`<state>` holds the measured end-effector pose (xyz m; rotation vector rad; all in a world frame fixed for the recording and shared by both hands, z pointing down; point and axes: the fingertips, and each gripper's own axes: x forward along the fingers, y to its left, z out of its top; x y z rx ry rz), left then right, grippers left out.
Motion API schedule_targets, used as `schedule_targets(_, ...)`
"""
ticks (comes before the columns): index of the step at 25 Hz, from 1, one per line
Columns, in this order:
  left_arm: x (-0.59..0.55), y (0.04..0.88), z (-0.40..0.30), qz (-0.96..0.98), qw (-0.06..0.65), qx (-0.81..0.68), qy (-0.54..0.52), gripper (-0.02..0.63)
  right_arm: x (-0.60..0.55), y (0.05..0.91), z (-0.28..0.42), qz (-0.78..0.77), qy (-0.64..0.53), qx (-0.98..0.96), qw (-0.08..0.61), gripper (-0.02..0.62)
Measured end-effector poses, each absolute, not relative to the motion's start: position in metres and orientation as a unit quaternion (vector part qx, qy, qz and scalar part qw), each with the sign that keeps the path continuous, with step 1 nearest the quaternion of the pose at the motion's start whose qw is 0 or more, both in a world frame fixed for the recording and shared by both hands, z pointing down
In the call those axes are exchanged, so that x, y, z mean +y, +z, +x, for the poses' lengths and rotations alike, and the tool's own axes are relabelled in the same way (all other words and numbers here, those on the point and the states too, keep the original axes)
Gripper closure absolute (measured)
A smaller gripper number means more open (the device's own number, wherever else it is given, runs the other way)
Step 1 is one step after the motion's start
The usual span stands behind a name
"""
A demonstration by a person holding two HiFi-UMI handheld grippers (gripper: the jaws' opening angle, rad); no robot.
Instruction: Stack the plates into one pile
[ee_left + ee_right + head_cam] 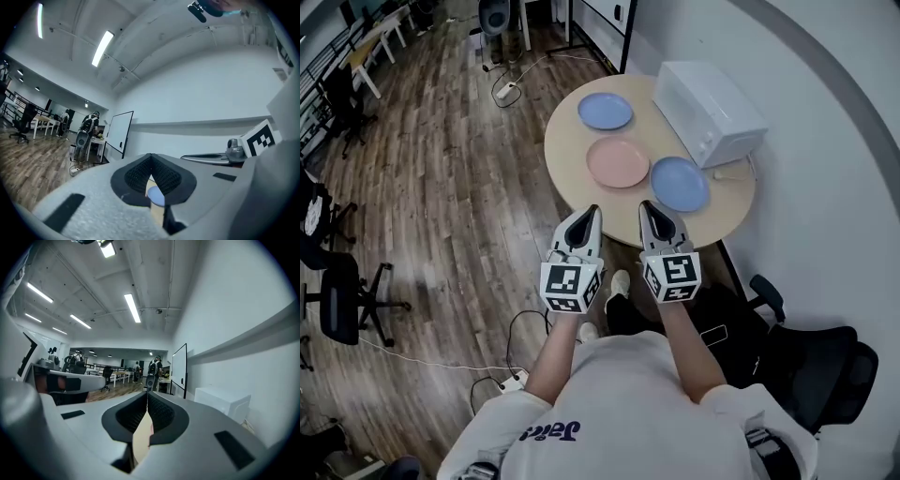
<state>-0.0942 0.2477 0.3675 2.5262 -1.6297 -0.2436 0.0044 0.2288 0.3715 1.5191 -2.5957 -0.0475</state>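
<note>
A wood-plank floor (441, 187) fills the left of the room, and a plain white wall (825, 187) runs along the right. A white board in a black frame (119, 131) stands against that wall farther off. A black office chair (342, 300) stands out on the floor, and another black chair (811, 361) sits near the wall beside the person.

A round, pale wooden counter (567, 150) stands against the wall. A white box-shaped appliance (709, 111) takes up its wall-side edge.

The left tongs (594, 208) and the right tongs (645, 204) are held side by side at the counter's near edge, pointing across it. In the left gripper view the left tongs (150, 161) are fully closed, pads meeting with nothing gripped. The right tongs (146, 397) are closed the same way in the right gripper view.

Three flat round plates lie singly on the counter. A light blue plate (605, 111) sits at the far edge. A pink plate (618, 161) lies in the middle, apart from it. A second blue plate (679, 183) lies just beside the pink one, toward the near wall-side edge and close to the appliance's front corner.
</note>
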Motion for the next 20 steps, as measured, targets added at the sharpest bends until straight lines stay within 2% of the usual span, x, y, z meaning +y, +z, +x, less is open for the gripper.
schedule_targets(11, 0.179, 0.384, -0.075, 0.852, 0.074, -0.516, -0.049, 0.591, 0.15, 0.39, 0.018, 0.511, 0.02, -0.857, 0.06, 0.577)
schedule_targets(20, 0.076, 0.402, 0.0, 0.878, 0.092, -0.469, -0.017, 0.589, 0.058, 0.429, 0.097, 0.549, 0.077, -0.829, 0.077, 0.577)
